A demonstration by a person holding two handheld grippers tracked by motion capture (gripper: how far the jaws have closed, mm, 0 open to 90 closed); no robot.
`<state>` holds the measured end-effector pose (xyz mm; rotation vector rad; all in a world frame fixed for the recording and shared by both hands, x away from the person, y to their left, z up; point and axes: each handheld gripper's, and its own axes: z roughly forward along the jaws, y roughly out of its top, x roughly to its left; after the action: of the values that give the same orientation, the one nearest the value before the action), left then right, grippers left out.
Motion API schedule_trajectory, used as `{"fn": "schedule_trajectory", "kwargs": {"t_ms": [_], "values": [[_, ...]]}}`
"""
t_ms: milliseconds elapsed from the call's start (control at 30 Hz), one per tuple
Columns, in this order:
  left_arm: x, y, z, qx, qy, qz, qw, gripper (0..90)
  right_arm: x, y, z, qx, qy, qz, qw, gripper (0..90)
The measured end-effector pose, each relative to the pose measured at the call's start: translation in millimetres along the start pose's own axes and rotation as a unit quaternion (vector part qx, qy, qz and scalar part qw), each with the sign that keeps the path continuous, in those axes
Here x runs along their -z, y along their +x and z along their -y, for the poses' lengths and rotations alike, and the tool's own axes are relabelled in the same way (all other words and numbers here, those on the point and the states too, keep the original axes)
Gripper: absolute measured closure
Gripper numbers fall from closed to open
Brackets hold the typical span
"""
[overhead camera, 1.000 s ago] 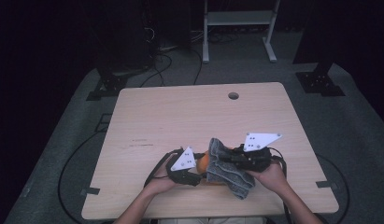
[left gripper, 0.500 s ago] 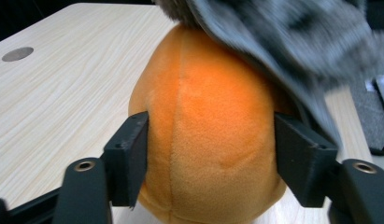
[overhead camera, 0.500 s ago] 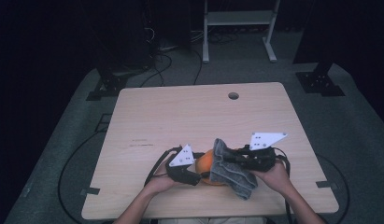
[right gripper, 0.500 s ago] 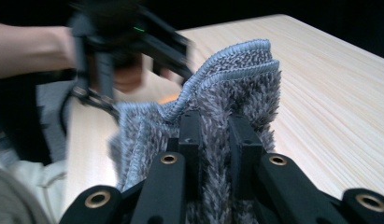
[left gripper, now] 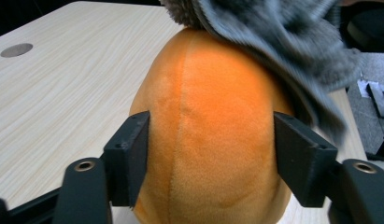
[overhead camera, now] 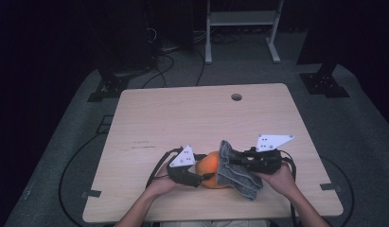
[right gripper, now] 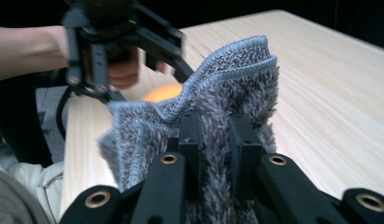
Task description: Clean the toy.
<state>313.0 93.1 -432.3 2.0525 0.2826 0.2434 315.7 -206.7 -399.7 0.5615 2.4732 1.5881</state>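
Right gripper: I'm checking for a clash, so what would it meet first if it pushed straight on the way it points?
The right gripper, shut on the grey cloth, points toward the orange plush ball. It would likely press the cloth onto that ball first; the left gripper lies just beyond.

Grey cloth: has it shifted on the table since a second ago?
Yes, slightly. The grey cloth, pinched in the right tool, has slid toward the table's right edge, exposing more of the orange plush.
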Motion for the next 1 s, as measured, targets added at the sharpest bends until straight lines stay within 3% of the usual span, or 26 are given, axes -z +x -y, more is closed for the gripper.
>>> {"fn": "schedule_trajectory", "kwargs": {"t_ms": [33, 233, 333, 400, 433, 500, 567, 667, 800, 900, 1000], "values": [[-0.7, 0.7, 1.3, 0.001, -0.001, 0.001, 1.0000, 33.8, 3.6, -5.3, 8.3, -0.018, -0.004, 0.005, 0.9998, 77.2], [-0.6, 1.2, 3.8, -0.001, 0.001, -0.003, 1.0000, 36.5, 12.3, -10.1, 19.7, -0.022, 0.014, 0.026, 0.9993, 77.1], [-4.0, -0.3, 2.0, -0.001, -0.001, -0.003, 1.0000, 36.6, 14.9, -12.4, 21.8, -0.039, 0.004, 0.018, 0.9991, 77.0], [-4.8, -1.0, 1.2, -0.008, 0.000, -0.003, 1.0000, 36.8, 14.8, -10.6, 19.9, -0.039, -0.003, 0.015, 0.9991, 77.0], [-5.1, -1.8, 0.8, -0.013, -0.001, 0.001, 0.9999, 37.0, 14.3, -5.4, 14.0, -0.033, -0.025, 0.000, 0.9992, 77.0], [-4.6, -2.0, 1.3, -0.016, -0.001, 0.001, 0.9999, 37.0, 13.1, -3.3, 11.2, -0.031, -0.035, -0.009, 0.9989, 77.0], [-2.7, -1.7, 3.3, -0.013, -0.001, 0.002, 0.9999, 37.1, 8.7, -1.0, 8.4, -0.019, -0.024, -0.004, 0.9995, 77.0], [-0.4, -1.2, 6.0, -0.007, -0.004, 0.001, 1.0000, 37.1, 10.4, -12.8, 18.9, -0.034, -0.010, 0.016, 0.9992, 77.2], [-0.9, -2.0, 5.9, -0.009, -0.005, 0.004, 0.9999, 37.0, 17.4, -18.3, 28.0, -0.047, 0.004, 0.036, 0.9982, 77.2], [-1.5, -2.9, 5.7, -0.013, -0.006, 0.005, 0.9999, 37.0, 23.8, -16.8, 28.2, -0.057, -0.012, 0.032, 0.9978, 77.1], [-1.0, -2.9, 6.0, -0.014, -0.006, 0.007, 0.9999, 37.0, 20.8, -12.2, 21.2, -0.045, -0.018, 0.027, 0.9985, 77.1]]}}
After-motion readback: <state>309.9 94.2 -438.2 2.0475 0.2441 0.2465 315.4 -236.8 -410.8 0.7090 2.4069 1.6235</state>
